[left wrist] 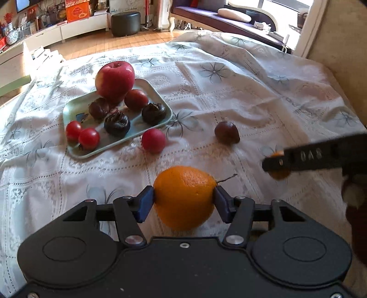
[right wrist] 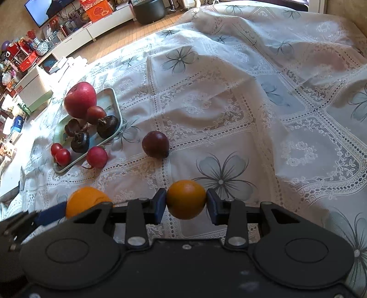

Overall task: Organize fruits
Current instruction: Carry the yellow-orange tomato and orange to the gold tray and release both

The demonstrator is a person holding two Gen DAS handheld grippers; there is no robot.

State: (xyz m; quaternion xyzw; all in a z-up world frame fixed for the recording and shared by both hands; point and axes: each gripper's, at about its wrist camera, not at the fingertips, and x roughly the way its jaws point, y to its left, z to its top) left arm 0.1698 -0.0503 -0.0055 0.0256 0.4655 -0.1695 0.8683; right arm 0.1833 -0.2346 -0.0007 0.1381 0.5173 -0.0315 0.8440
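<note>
My left gripper point(left wrist: 184, 200) is shut on a large orange point(left wrist: 184, 197), held just above the white lace tablecloth. My right gripper point(right wrist: 186, 201) is shut on a small orange point(right wrist: 186, 199); it shows at the right edge of the left wrist view point(left wrist: 278, 175). The large orange also shows at the lower left of the right wrist view point(right wrist: 86, 200). A pale green tray point(left wrist: 158, 100) holds a red apple point(left wrist: 114, 79), small tomatoes point(left wrist: 88, 138) and dark water chestnuts point(left wrist: 117, 123). A red fruit point(left wrist: 153, 140) and a dark plum point(left wrist: 226, 132) lie on the cloth beside the tray.
The tablecloth point(right wrist: 252, 103) is wrinkled at the far right. Beyond the table are a wood floor, a black stool point(left wrist: 125, 23), a white cabinet with boxes point(left wrist: 75, 25) and a sofa point(left wrist: 220, 16).
</note>
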